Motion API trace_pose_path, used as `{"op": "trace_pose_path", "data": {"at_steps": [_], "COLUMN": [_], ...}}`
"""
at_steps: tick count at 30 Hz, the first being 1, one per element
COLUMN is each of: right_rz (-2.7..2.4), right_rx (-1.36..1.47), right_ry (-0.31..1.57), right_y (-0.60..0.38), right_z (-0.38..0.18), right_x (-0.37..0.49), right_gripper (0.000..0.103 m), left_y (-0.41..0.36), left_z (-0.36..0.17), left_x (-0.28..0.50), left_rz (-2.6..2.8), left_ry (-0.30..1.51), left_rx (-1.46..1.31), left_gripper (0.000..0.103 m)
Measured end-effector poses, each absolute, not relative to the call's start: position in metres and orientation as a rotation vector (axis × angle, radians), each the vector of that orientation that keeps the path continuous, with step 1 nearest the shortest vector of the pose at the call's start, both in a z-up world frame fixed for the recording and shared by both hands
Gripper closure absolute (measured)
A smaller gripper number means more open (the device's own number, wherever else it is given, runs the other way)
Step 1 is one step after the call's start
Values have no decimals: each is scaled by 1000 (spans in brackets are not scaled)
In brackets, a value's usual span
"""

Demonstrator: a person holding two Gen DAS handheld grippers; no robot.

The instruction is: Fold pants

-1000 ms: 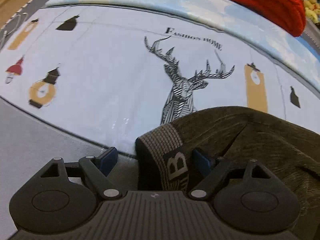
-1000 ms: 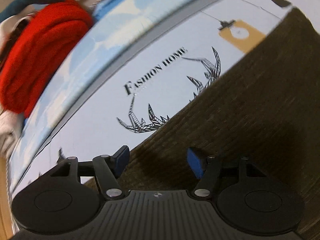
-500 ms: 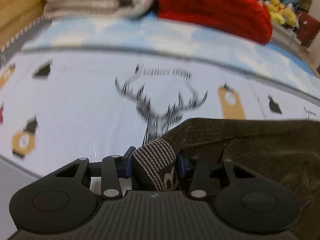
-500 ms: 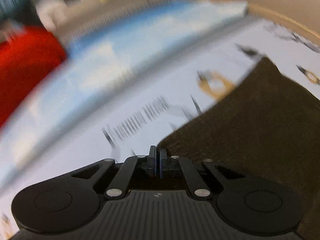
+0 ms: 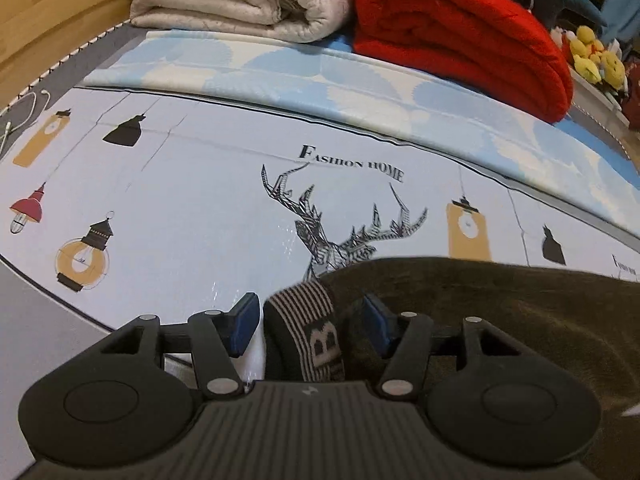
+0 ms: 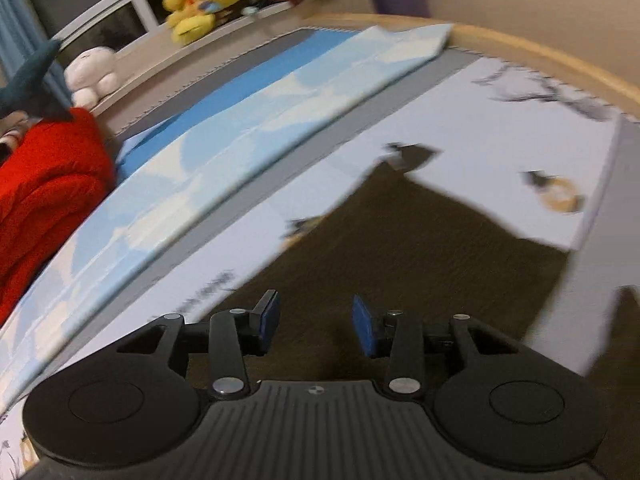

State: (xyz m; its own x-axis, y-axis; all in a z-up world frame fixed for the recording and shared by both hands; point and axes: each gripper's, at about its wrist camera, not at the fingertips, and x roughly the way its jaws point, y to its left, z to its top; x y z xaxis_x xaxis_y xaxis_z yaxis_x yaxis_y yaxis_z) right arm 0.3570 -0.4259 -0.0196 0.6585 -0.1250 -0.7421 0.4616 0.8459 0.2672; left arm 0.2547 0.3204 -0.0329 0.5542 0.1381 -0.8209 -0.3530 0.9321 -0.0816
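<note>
Lying between the parted left gripper (image 5: 308,326) fingers, pants (image 5: 500,320) waistband; right gripper (image 6: 314,324) likewise spread, seemingly empty.

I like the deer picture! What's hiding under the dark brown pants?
Under the dark brown pants lies the white printed mat. They cover the lower part of its deer drawing; whatever else lies beneath is hidden.

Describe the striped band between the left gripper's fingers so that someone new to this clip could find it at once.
Start at the white mat with the deer drawing and go down to the dark olive pants lying on it. At their near corner, between the open fingers of the left gripper, sits the waistband: the only striped patch, grey and black with a white letter B.
</note>
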Motion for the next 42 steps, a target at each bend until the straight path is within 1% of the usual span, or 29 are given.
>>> {"op": "trace_pose_path", "data": {"at_steps": [7,10,13,14,16,17,19,20,22,23,28,29,33,37,38,40,41,42], "right_rz": [-412,-454,-452,-448,-434,-427,-413,-408,-399,-391,-446,-463,-526,-549,-555,-564,-564,-551], "right_rx": [408,392,335,312,260,235,190,181,188,194,112,106,137,113,110,112,114,125], "right_ry": [901,928,948,958,975,984,1015,1035,1083,1109,1243,1242,1253,1261,1261,1263,1263,1260], "right_y": [-496,-520,-538,-544,-553,-559,-566,-570,-579,-583,-592,-593,-599,-597,-596,-593,-592,-590], "right_z": [-17,-18,-20,-22,-26,-27,-33,-36,-45,-50,-77,-78,-81,-83,-83,-81,-81,-80], "right_x": [276,241,208,199,178,170,151,144,130,126,121,122,125,130,131,131,131,131], "right_gripper": [55,55,54,53,52,50,47,45,42,42,41,36,35,32,32,32,36,47], "left_y": [308,299,291,289,286,285,283,284,287,290,295,292,278,274,273,270,269,267], "left_z": [-3,18,26,23,6,-8,-41,-48,-55,-60,-76,-78,-89,-88,-86,-85,-84,-84], "left_x": [210,174,140,130,112,106,101,99,97,97,100,101,100,95,94,90,88,86], "left_rz": [266,222,182,178,181,188,223,236,254,264,244,221,162,116,107,94,93,94], "left_ry": [1014,1001,986,985,996,1030,1202,1226,1236,1250,1317,1322,1368,1353,1351,1353,1357,1361], "left_rx": [-396,-425,-443,-445,-431,-414,-345,-302,-252,-256,-280,-266,-134,-74,-58,-24,-9,5], "left_gripper": [41,41,41,41,37,37,38,37,34,30,30,30,33,44,47,49,49,49]}}
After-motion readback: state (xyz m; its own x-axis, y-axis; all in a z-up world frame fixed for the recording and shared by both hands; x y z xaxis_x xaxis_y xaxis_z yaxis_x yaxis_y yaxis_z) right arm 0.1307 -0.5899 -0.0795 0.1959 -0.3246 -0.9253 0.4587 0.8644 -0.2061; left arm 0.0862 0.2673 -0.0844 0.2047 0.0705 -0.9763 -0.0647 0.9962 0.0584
